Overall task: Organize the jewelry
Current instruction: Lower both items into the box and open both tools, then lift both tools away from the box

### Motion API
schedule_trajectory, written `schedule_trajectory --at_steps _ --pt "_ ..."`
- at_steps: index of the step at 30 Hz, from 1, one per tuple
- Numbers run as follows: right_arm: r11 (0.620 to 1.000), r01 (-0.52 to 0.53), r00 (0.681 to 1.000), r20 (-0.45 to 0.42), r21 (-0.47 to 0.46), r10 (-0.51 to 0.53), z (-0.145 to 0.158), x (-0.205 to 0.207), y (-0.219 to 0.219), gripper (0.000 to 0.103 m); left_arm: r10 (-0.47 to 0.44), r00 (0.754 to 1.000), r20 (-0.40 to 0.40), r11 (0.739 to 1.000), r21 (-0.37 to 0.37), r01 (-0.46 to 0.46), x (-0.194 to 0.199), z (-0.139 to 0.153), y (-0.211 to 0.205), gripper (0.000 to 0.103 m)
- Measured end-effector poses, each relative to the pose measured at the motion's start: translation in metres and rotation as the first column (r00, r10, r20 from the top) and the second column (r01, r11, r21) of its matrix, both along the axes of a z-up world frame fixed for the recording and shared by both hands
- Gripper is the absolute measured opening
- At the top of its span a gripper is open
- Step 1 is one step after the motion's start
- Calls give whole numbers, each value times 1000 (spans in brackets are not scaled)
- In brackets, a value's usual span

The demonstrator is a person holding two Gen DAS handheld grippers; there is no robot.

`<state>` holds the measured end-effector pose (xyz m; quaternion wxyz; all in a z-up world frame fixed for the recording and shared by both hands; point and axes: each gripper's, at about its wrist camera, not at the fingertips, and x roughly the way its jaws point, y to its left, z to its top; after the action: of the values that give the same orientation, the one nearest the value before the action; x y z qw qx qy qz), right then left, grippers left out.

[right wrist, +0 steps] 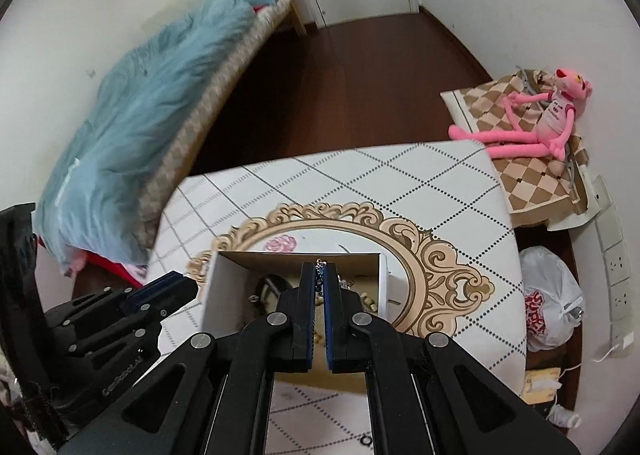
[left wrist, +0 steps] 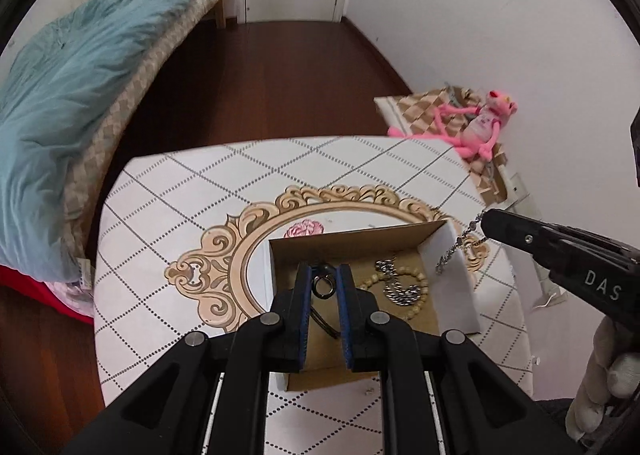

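Observation:
An open cardboard box (left wrist: 352, 241) sits on the white patterned table (left wrist: 168, 215). In it lie a beaded bracelet (left wrist: 420, 279), a silver chain (left wrist: 400, 291) and a dark ring on a cord (left wrist: 324, 283). My left gripper (left wrist: 324, 279) hovers over the box with the ring between its fingers; the jaws stand apart and do not press it. My right gripper (right wrist: 320, 275) is shut on a thin silver chain (left wrist: 460, 239) that dangles over the box's right wall (left wrist: 452, 255). In the right wrist view the box (right wrist: 224, 287) lies under the gripper.
A bed with a blue blanket (left wrist: 68, 95) lies to the left. A pink plush toy (left wrist: 476, 127) sits on a checkered cushion at the right wall. A white plastic bag (right wrist: 548, 299) and wall sockets (right wrist: 616, 275) are right of the table.

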<state>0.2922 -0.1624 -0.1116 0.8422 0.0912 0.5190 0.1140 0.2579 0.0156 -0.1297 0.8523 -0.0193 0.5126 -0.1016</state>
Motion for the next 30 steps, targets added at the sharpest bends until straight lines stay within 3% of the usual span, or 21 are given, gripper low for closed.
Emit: schedule_trajectory --at_steps 7,10,12,16,20,23,24,25,26,27,30 --pt "998 -25 995 -98 -59 20 -33 24 6 4 27 995 -92 1000 -8 -28 22 -24 0 11" --pt "998 -21 989 -150 -64 11 -44 31 4 5 50 995 -91 999 -18 -52 26 -22 4 12" --pt "998 -13 987 -164 -69 2 -47 33 2 5 60 995 -79 998 -10 -61 27 -18 6 17" --pt "997 -15 988 -155 -79 2 -42 32 3 8 87 994 -59 996 -15 -88 26 -10 15 38" --pt "993 -23 991 -135 -114 7 -33 27 8 51 121 992 -34 993 6 -121 22 -2 24 65" --pt "987 -21 993 -118 -160 2 -27 20 10 55 144 990 -1 989 45 -144 14 3 28 73" --pt "985 -21 993 -119 -173 0 -27 18 10 64 155 988 8 985 70 -155 10 4 29 75" --pt "981 -19 993 -120 -192 -4 -28 14 10 72 160 987 14 983 85 -161 8 4 29 87" --pt "978 -15 993 -116 -209 -10 -29 10 10 90 165 986 22 981 100 -166 5 4 29 101" --pt "973 -11 994 -111 -229 -14 -30 6 10 99 168 985 35 979 114 -171 0 3 29 103" --pt "955 -11 994 -104 -295 -21 -35 -10 12 99 173 983 62 970 161 -181 -13 0 27 103"
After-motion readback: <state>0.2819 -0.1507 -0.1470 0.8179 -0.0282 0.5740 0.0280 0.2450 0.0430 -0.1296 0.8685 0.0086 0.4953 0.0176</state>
